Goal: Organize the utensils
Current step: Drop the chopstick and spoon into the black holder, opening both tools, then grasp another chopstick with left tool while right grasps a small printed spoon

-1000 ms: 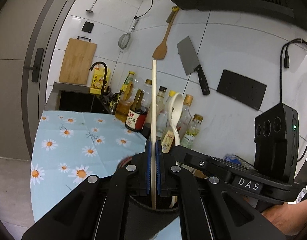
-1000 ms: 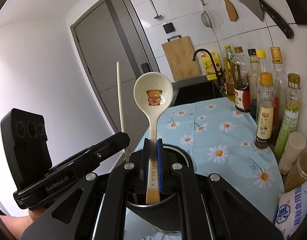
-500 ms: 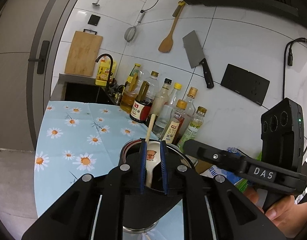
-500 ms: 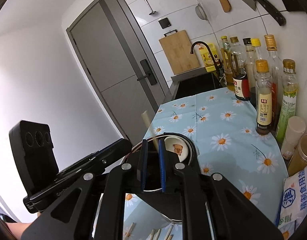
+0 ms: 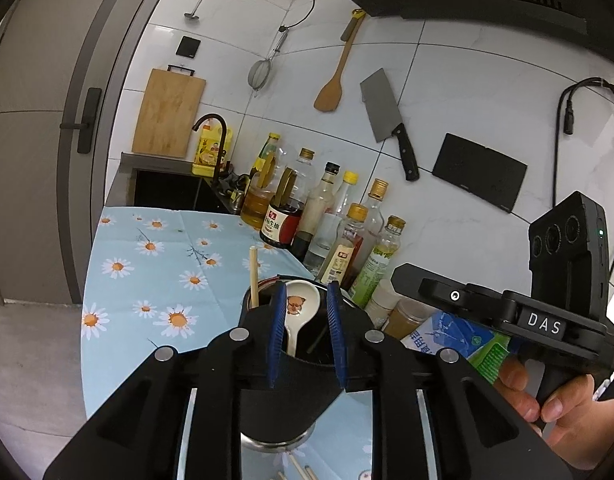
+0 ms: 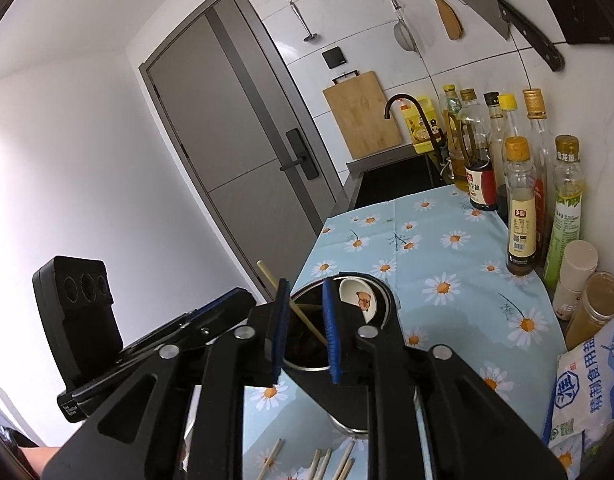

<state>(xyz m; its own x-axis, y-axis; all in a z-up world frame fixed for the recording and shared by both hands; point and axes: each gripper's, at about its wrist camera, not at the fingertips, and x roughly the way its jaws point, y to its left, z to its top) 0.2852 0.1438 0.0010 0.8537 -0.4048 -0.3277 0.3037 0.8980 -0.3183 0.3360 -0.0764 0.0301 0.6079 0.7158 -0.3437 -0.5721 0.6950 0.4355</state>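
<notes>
A steel utensil cup (image 5: 276, 443) stands on the daisy tablecloth right in front of both grippers. Inside it, a white spoon with a bear picture (image 5: 300, 303) leans beside a pale chopstick (image 5: 253, 276). My left gripper (image 5: 306, 292) hovers over the cup's near rim. Its jaws are opening and the blue pads press on nothing. In the right wrist view, my right gripper (image 6: 305, 286) is also opening. The chopstick (image 6: 297, 311) and spoon (image 6: 359, 299) sit in the cup (image 6: 383, 293) beyond its pads, untouched.
Several sauce and oil bottles (image 5: 349, 220) line the tiled wall on the right. Spice jars and a salt bag (image 6: 587, 392) stand closer. Loose chopsticks (image 6: 327, 460) lie on the cloth below the cup. The table edge (image 6: 307, 256) drops off at left.
The left gripper held the chopstick upright and the right held the spoon; both now rest in the cup. Both jaws have parted and the grippers have drawn back.
</notes>
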